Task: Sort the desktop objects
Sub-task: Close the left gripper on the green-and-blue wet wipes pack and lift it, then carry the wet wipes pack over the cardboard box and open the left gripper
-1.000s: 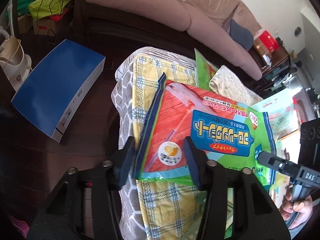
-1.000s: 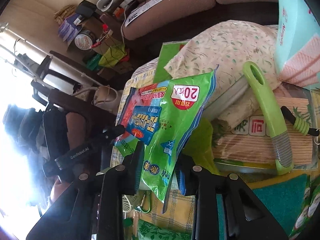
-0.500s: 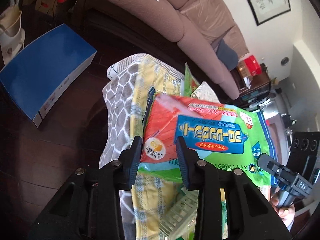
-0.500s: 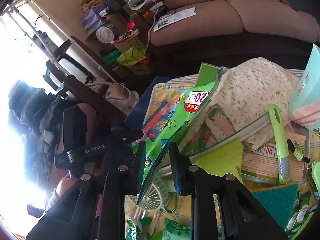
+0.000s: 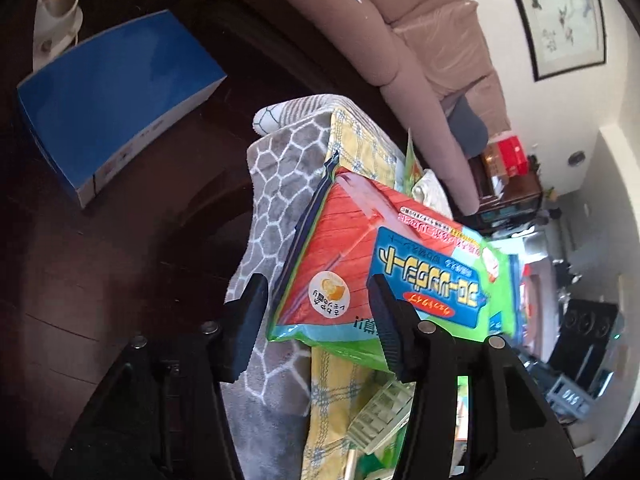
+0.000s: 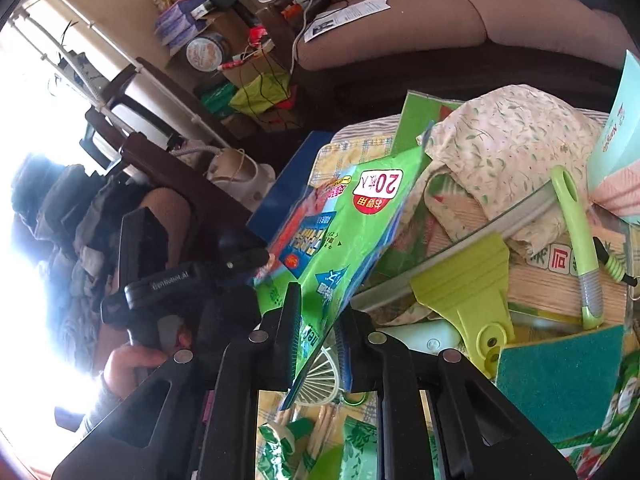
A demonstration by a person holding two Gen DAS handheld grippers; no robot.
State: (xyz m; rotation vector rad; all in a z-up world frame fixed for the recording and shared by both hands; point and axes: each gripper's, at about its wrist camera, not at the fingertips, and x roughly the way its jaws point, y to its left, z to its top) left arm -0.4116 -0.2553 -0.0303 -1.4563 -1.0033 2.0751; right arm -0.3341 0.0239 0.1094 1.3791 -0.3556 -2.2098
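Observation:
A flat green and red packet of wipes (image 5: pixel 384 272) with Japanese print hangs above the cluttered table between both grippers. My left gripper (image 5: pixel 316 312) has its jaws close around the packet's red end. My right gripper (image 6: pixel 318 320) is shut on the packet's green end (image 6: pixel 340 248), which shows a "20" label. The packet is tilted, lifted off the yellow checked cloth (image 5: pixel 352 148). The left gripper's body (image 6: pixel 172 280) and the hand holding it show in the right wrist view.
A blue box (image 5: pixel 116 92) lies on the dark floor to the left. A grey patterned throw (image 5: pixel 276 184) hangs over the table edge. A floral cloth (image 6: pixel 512 136), green scraper (image 6: pixel 468 292), green-handled tool (image 6: pixel 576 232), teal sponge (image 6: pixel 560 380) and a sofa (image 6: pixel 440 12) are nearby.
The packet has been lifted higher off the cloth and tilted. Both grippers rose with it, and the left jaws stand slightly wider than half a second ago.

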